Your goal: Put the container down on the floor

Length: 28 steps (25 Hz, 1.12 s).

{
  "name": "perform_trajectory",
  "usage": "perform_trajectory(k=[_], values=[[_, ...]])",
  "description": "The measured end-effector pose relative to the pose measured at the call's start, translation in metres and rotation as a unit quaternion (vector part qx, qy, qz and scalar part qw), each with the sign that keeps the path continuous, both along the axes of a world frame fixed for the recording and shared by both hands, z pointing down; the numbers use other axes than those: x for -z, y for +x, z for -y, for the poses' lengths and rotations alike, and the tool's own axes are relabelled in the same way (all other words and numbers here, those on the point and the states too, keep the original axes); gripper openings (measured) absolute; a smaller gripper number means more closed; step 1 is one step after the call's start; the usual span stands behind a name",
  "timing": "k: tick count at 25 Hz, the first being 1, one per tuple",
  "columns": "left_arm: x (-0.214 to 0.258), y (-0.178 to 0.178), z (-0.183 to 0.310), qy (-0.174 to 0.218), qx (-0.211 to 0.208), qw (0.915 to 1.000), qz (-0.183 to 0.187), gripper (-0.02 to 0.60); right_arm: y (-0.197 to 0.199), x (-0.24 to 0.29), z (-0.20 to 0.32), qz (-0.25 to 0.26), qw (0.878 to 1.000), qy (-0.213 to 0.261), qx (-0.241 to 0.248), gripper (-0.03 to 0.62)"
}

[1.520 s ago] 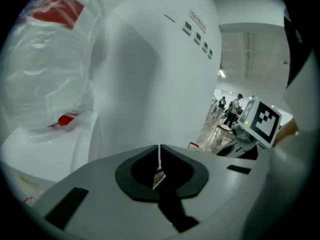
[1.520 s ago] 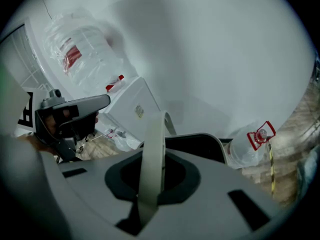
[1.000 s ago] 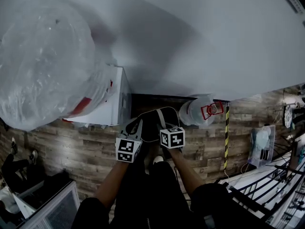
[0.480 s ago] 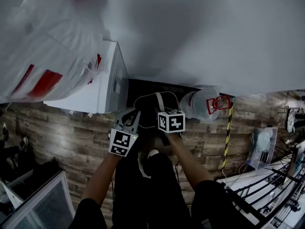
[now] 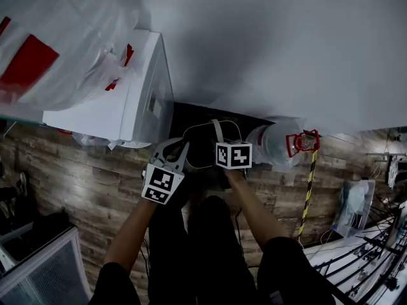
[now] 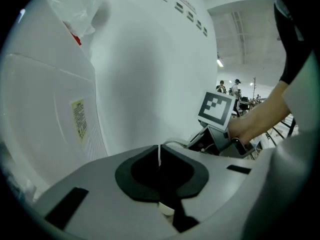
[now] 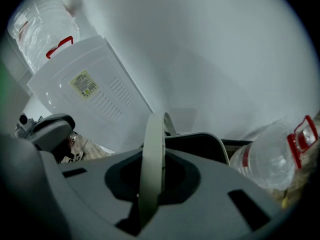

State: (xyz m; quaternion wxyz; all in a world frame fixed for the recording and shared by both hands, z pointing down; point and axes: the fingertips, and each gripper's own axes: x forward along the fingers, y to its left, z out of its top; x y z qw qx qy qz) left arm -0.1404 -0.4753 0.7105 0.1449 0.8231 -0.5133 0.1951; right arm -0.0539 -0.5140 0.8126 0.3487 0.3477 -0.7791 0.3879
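You're holding dark container (image 5: 202,150) low over floor (image 5: 82,183), mid set-down: left gripper (image 5: 174,152) pinching pale rim (image 6: 159,154), right gripper (image 5: 222,146) pinching handle (image 7: 151,154). Next: seating it flat, then releasing.

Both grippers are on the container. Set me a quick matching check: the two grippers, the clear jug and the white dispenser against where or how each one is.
Things:
1. right gripper
2. left gripper
3. clear jug
4. white dispenser

States:
A. upright, left of the container in the head view
B. shut on the container's pale handle
C. lying on its side, with a red carry grip
D. shut on a thin pale edge of the container

Pairs: 1-B, 2-D, 3-C, 4-A
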Motion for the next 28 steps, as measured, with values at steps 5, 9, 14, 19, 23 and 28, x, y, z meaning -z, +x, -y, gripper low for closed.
perform_trajectory(k=[5,9,14,19,23,28], values=[[-0.015,-0.002,0.010,0.022,-0.004,0.9997,0.003,0.025,-0.006,-0.033,0.009,0.011,1.000,0.005,-0.001,0.032],[-0.029,0.001,0.018,0.041,-0.013,0.9991,0.003,0.025,-0.010,-0.061,0.018,0.021,1.000,0.005,-0.006,0.032],[-0.060,-0.008,0.030,0.055,-0.010,0.9982,0.023,0.025,-0.020,-0.104,0.030,0.031,0.999,0.005,-0.005,0.034],[-0.083,-0.015,0.039,0.077,-0.005,0.9967,0.023,0.025,-0.025,-0.150,0.045,0.043,0.999,0.003,-0.005,0.034],[-0.101,-0.028,0.043,0.072,-0.004,0.9972,0.020,0.025,-0.035,-0.187,0.057,0.054,0.998,-0.001,-0.029,0.035],[-0.117,-0.028,0.040,0.085,-0.009,0.9962,0.013,0.025,-0.044,-0.228,0.069,0.073,0.995,-0.018,-0.072,0.037]])
